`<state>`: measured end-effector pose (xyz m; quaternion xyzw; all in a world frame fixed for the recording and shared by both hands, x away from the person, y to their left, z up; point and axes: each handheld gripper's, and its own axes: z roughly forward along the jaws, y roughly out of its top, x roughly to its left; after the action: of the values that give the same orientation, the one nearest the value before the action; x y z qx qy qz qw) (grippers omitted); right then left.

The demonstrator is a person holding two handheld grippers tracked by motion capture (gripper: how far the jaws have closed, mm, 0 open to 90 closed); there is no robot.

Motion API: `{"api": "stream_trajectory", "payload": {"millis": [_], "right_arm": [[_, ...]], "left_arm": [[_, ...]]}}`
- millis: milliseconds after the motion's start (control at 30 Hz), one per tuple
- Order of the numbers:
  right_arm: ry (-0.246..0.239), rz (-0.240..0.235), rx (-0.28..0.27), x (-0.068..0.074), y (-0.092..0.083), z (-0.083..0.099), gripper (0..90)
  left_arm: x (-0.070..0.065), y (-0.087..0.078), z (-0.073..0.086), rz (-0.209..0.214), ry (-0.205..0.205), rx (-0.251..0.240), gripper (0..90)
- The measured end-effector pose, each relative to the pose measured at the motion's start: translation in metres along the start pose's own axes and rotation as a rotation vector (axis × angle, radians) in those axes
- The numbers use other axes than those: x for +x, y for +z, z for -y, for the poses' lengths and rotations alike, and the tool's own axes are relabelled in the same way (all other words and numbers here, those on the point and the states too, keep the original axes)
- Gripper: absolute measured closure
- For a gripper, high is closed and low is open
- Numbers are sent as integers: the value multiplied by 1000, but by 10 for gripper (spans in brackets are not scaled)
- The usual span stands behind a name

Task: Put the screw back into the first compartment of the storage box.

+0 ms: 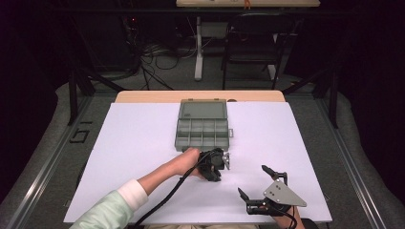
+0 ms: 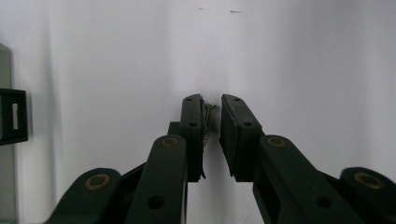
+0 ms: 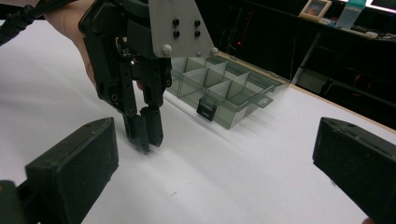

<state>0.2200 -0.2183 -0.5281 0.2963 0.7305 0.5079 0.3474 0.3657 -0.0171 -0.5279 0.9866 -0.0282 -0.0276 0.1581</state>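
A: What is the little thing in your left gripper (image 2: 212, 135)?

B: It is a tiny silver bit (image 2: 208, 122), thin like a small chain or spring. I can't tell just what it is. It sits between the two black pads, near their tips, against the left pad.

A: Are the pads pinching it?

B: Your left jaws are almost shut, with just a thin gap. The bit is in that gap. It touches one pad, and I can't see if the other pad presses it too.

A: Where is it on the table?

B: Right down on the white sheet (image 1: 143, 143), just in front of the grey box (image 1: 203, 125). In the right gripper view your left gripper (image 3: 145, 140) points straight down, with its tips at the sheet.

A: And the box?

B: The box is open, with its lid laid back. It has small bins inside and a dark latch (image 3: 206, 108) on the front. It is close to your left hand (image 1: 187, 160).

A: What about your right gripper (image 1: 252, 180)?

B: It is wide open and holds nothing. It sits near the front edge of the sheet, well to the right of the left one. Its two pads (image 3: 77, 163) stand far apart.
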Motion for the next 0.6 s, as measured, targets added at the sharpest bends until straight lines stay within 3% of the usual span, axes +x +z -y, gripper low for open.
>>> {"api": "stream_trajectory", "payload": {"millis": [167, 600], "right_arm": [[-1, 1, -3, 0, 0, 0, 0], [0, 2, -3, 0, 0, 0, 0]], "left_arm": [[1, 0, 2, 2, -6, -6, 868], [1, -11, 4, -18, -4, -22, 874]]}}
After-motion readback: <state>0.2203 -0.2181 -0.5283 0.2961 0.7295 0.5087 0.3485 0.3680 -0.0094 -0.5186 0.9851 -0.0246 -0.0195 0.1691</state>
